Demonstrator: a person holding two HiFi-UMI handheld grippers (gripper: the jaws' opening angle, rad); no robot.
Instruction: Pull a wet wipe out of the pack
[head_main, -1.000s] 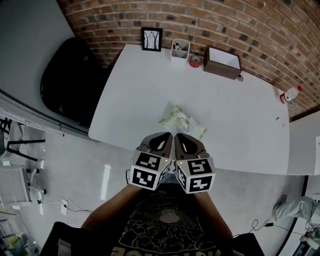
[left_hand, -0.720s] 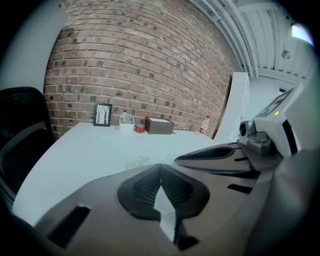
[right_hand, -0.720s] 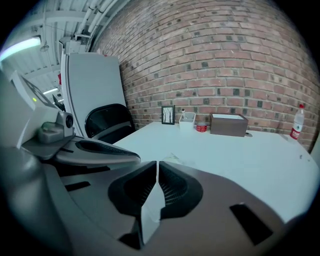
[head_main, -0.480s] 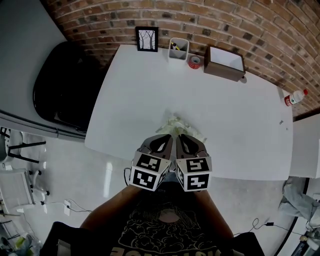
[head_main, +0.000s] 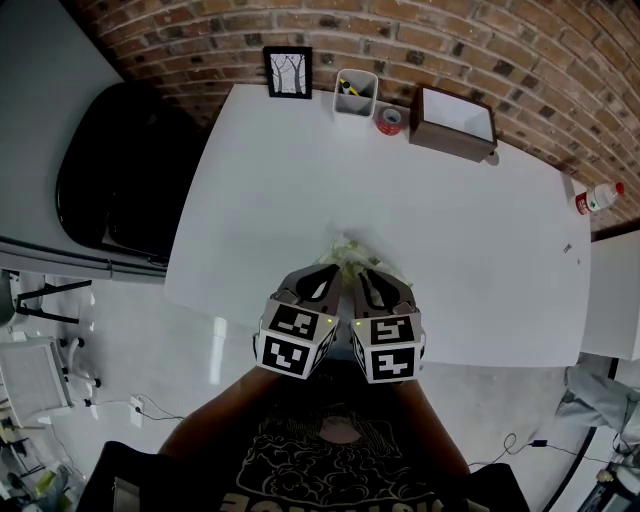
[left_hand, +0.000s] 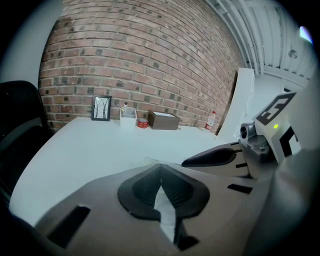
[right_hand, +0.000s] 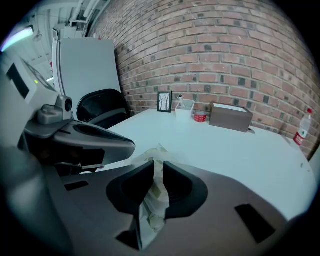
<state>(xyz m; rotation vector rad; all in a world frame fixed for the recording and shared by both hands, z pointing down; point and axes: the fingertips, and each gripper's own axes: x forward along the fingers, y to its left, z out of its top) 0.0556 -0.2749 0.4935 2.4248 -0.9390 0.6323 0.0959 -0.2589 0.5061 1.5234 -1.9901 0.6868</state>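
Note:
The wet wipe pack (head_main: 348, 250), pale green with a pattern, is near the table's front edge, mostly hidden under the two gripper tips. My left gripper (head_main: 318, 284) and right gripper (head_main: 378, 288) are side by side, almost touching. In the left gripper view, the left gripper (left_hand: 160, 176) is shut on a white wipe (left_hand: 166, 212) that hangs down between its jaws. In the right gripper view, the right gripper (right_hand: 157, 172) is shut on the pack (right_hand: 155, 200), whose crumpled edge pokes out past the jaws. Whether the pack rests on the table is hidden.
The white table (head_main: 300, 180) backs onto a brick wall. Along its far edge stand a small framed picture (head_main: 287, 72), a white pen holder (head_main: 355, 95), a red tape roll (head_main: 389, 121) and a brown box (head_main: 455, 123). A bottle (head_main: 598, 198) stands far right, and a black chair (head_main: 110, 170) stands left.
The pack lay in plain view ahead of the gripper tips; the tips now cover most of it. The head view has shifted slightly.

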